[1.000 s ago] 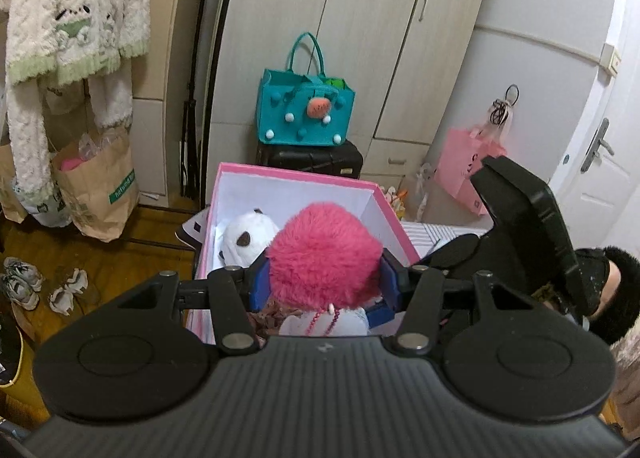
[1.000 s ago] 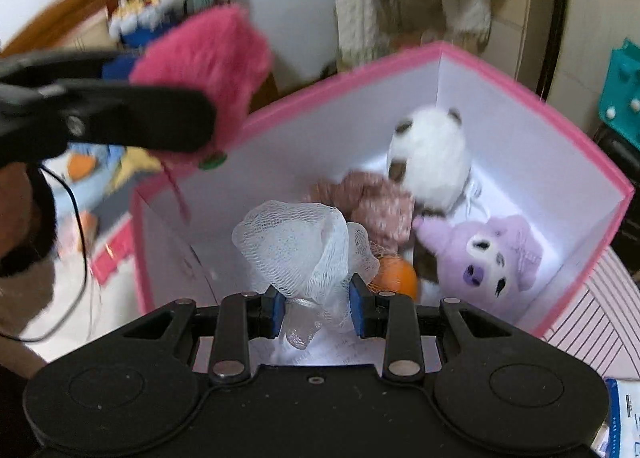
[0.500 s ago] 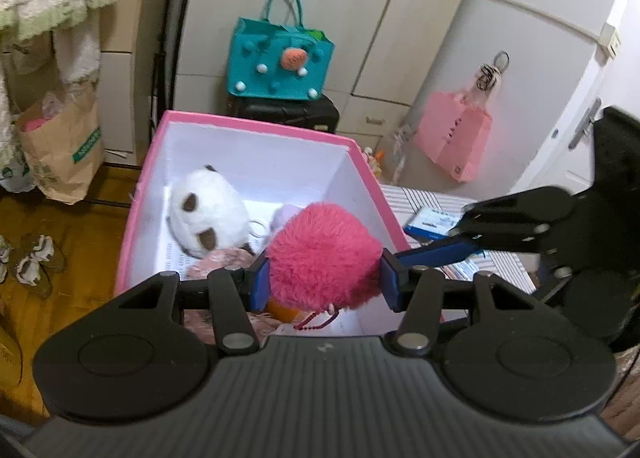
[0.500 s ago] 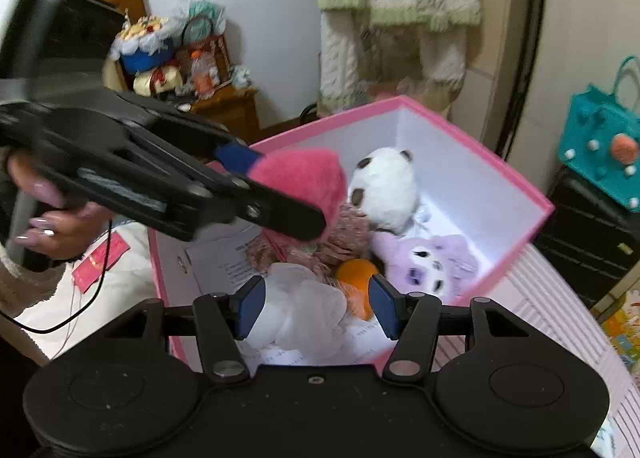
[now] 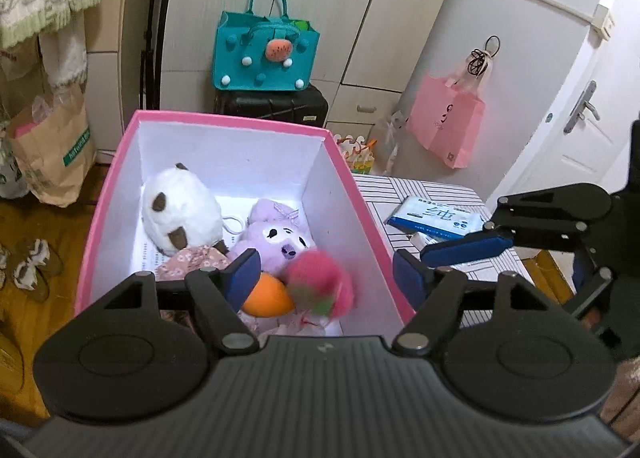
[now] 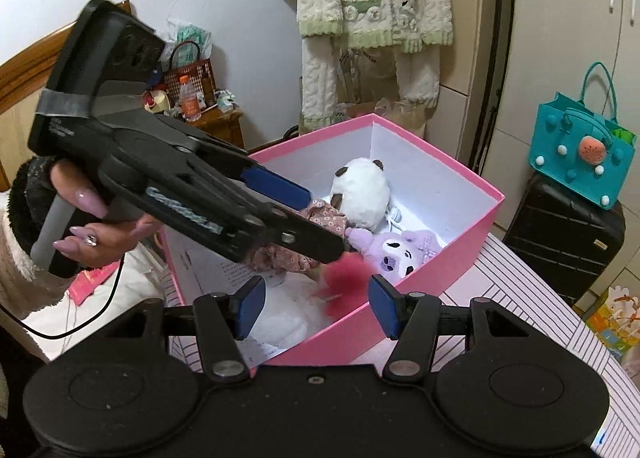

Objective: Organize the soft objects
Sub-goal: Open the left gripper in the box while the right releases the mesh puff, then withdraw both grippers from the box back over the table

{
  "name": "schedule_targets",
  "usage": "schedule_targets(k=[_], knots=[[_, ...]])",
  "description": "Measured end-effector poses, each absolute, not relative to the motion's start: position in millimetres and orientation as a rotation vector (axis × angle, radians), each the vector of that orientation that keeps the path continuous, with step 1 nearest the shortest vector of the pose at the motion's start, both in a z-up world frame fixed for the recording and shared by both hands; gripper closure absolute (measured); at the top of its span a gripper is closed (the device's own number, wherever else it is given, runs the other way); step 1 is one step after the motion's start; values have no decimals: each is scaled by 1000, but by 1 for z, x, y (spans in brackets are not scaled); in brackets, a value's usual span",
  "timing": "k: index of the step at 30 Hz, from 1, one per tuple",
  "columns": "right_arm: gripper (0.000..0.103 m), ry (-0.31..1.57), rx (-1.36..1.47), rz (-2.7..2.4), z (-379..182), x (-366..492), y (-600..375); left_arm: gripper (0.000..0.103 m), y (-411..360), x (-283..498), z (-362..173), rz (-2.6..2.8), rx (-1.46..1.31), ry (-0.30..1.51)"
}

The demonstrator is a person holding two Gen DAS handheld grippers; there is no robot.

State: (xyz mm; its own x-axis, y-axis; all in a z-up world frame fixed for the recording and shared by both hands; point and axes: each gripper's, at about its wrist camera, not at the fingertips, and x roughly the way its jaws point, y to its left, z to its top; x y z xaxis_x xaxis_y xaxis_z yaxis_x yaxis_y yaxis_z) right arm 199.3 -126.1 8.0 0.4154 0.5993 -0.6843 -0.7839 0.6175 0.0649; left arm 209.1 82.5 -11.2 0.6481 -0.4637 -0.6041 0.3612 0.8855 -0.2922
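The pink box (image 5: 236,123) holds a white panda plush (image 5: 182,213), a purple plush (image 5: 276,234), a floral cloth toy (image 5: 192,262) and an orange ball (image 5: 268,296). My left gripper (image 5: 326,272) hangs over the box's near end, its jaws opening. The fluffy pink ball (image 5: 320,284) is blurred below them, free of both pads. In the right wrist view the pink ball (image 6: 344,272) drops beside the white mesh puff (image 6: 280,314) in the box (image 6: 440,155). My right gripper (image 6: 318,300) stands open and empty, back from the box's near corner.
A tissue pack (image 5: 436,217) lies on the striped table cover right of the box. Behind the box a teal felt bag (image 5: 266,57) sits on a black suitcase (image 5: 272,107). A pink paper bag (image 5: 446,125) hangs at the right, a brown paper bag (image 5: 52,153) stands at the left.
My left jaws have spread and the pink ball has dropped out of them into the box. My right gripper let go of the white mesh puff and drew back and up.
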Motion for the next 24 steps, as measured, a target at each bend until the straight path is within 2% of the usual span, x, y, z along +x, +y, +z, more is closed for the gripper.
schedule_targets(k=[12, 24], knots=[[40, 706, -217, 877, 31, 165, -133, 30, 102, 139, 27, -429, -36, 728], [40, 655, -165, 864, 55, 112, -163, 25, 88, 86, 52, -437, 39, 697]])
